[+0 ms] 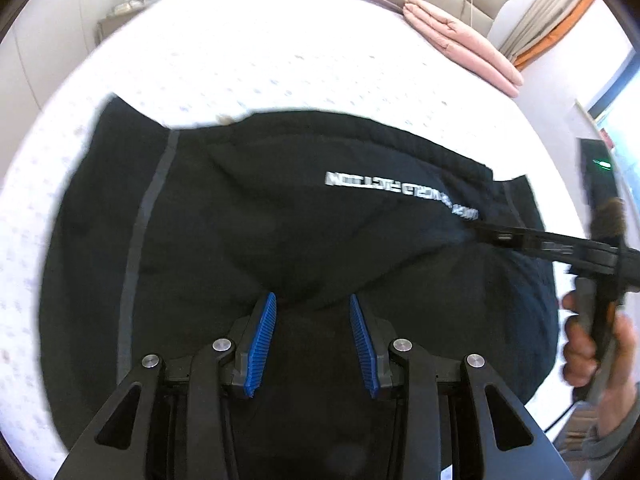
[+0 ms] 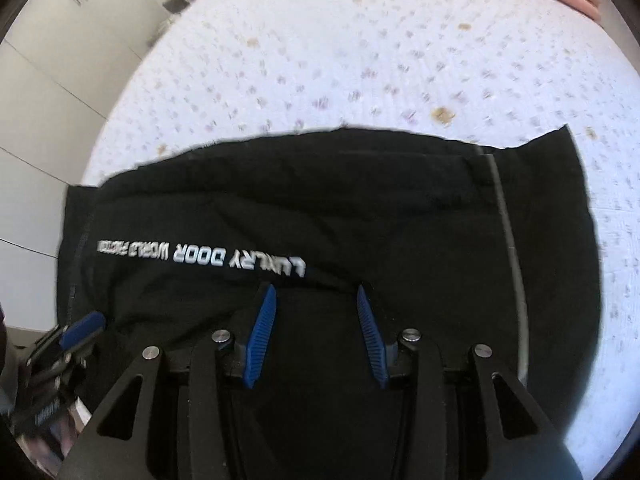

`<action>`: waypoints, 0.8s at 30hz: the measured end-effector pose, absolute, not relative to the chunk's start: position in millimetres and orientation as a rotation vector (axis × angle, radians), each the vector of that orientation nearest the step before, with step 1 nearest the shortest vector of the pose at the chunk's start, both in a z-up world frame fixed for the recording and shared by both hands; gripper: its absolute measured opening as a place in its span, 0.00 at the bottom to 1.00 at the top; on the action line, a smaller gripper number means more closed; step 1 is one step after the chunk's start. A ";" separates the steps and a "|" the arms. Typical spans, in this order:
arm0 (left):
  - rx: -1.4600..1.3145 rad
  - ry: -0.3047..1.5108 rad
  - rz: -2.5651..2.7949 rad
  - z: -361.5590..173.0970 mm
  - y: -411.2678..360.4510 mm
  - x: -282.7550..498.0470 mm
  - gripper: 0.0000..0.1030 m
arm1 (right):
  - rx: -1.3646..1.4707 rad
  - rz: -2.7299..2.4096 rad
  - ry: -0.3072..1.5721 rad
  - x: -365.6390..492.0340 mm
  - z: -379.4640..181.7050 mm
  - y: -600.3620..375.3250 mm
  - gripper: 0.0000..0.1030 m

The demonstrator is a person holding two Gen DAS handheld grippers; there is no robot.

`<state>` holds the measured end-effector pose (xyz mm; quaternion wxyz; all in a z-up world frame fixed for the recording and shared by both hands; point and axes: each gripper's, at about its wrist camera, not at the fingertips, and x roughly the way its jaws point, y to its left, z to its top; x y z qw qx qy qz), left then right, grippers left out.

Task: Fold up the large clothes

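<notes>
— Left wrist view first: what do you see?
— The left gripper hangs over a black garment, its blue pads spread wide with nothing between them. The garment lies on a white bed, near the bed's near edge, with white lettering across it and a grey stripe down one side. A folded pink blanket sits at the bed's far right corner. The right gripper comes in from the right, held by a hand; I cannot tell how far its fingers are parted.
— And the right wrist view?
— The right gripper is wide open and empty above the same garment. The lettering runs leftward. The left gripper shows at the lower left.
</notes>
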<state>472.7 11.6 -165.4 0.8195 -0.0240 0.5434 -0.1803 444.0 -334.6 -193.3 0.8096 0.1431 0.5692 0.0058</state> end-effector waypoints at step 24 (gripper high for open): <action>-0.093 1.148 -0.202 -140.7 90.3 462.1 0.75 | 0.289 -0.109 1.152 337.5 -163.6 -410.2 0.80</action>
